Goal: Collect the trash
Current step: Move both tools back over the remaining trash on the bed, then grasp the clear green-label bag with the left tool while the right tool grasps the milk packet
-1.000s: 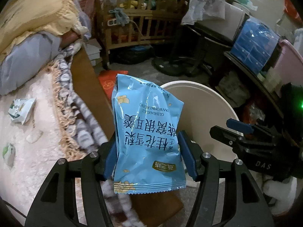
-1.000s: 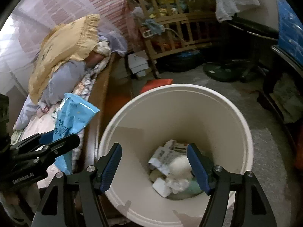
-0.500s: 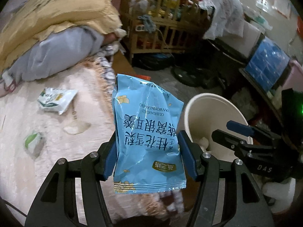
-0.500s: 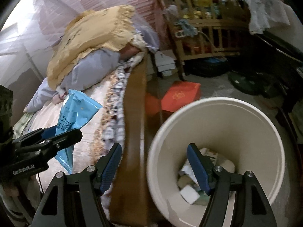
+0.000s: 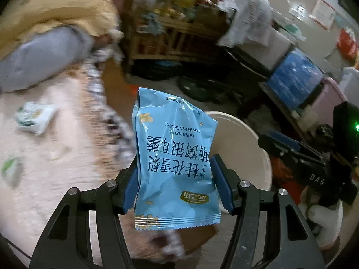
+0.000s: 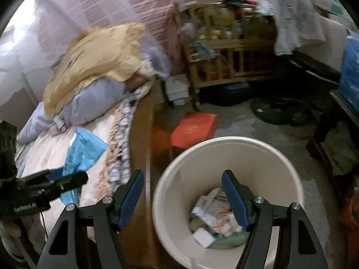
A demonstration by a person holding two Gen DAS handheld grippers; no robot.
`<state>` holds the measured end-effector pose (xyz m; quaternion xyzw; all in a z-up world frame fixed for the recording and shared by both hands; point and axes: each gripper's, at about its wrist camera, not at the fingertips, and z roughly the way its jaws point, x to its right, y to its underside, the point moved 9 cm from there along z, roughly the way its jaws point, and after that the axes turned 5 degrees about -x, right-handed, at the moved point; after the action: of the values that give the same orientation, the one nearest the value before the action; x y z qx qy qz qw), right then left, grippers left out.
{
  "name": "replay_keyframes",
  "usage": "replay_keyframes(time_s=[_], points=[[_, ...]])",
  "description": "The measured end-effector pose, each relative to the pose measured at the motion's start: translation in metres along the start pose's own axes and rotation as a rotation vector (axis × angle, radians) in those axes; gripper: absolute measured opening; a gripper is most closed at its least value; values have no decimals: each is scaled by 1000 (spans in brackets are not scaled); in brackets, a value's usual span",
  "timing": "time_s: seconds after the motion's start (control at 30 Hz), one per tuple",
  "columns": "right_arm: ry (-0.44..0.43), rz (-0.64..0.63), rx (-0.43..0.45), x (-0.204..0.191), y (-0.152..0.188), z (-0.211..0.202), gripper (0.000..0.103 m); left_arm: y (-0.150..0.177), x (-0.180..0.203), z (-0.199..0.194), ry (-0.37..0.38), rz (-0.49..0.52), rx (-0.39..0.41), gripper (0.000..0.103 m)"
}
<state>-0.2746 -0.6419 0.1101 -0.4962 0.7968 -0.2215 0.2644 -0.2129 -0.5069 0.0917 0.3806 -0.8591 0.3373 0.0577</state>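
The left tool (image 5: 174, 179) pinches a blue packet (image 5: 174, 163) between its blue pads, one on each side edge — the packet stands upright with its print upside down. It hangs over the edge of the bed (image 5: 56, 134), just beside the bin (image 5: 246, 152), whose rim shows behind its right side. On the bed lie a white-and-green wrapper (image 5: 33, 120) and a smaller green scrap (image 5: 9, 168), well apart from the packet.

The right tool (image 6: 182, 194) is spread with nothing between its pads — it hovers over the bin's (image 6: 179, 201) near-left rim. Crumpled papers and wrappers (image 6: 215, 219) lie at the bin's bottom. An orange box (image 6: 194, 130) sits on the floor just behind the bin.
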Motion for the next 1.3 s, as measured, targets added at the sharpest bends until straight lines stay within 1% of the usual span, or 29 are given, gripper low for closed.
replay_keyframes(time_s=[0.1,0.2,0.23,0.33,0.43,0.47,0.53,0.6,0.73,0.77,0.87,0.97,1.07,1.17,1.2,1.27,1.3], points=[[14,60,20,26,0,-12,72,1,30,24,99,0,-57,65],[9,87,24,36,2,-15,72,1,48,39,170,-2,-103,66],[7,90,23,39,4,-15,73,2,52,41,179,1,-113,66],[-6,89,11,36,7,-10,74,4,51,42,142,27,-118,66],[-34,77,-6,26,10,-1,74,3,34,30,75,27,-99,66],[-47,69,-13,20,11,3,74,2,27,23,49,26,-82,66],[-84,43,-31,1,14,13,74,0,3,6,-41,21,-36,66],[-116,15,-51,-17,18,23,74,2,-21,-9,-107,5,-8,66],[-186,-79,-99,-70,25,44,74,14,-78,-40,-208,-44,26,66],[-206,-114,-111,-88,26,50,74,19,-98,-49,-250,-63,29,66],[-259,-195,-133,-132,29,64,74,35,-147,-70,-317,-125,39,66],[-303,-280,-152,-175,31,81,74,50,-193,-84,-359,-206,43,66],[-338,-362,-177,-217,29,104,74,64,-235,-95,-373,-318,53,66],[-361,-436,-193,-252,19,127,74,76,-271,-99,-363,-419,72,66],[-361,-465,-200,-265,14,138,75,78,-276,-99,-363,-438,75,66],[-360,-511,-210,-282,6,155,80,81,-290,-97,-350,-478,83,66],[-358,-541,-210,-293,1,165,80,82,-298,-95,-339,-500,87,66]])
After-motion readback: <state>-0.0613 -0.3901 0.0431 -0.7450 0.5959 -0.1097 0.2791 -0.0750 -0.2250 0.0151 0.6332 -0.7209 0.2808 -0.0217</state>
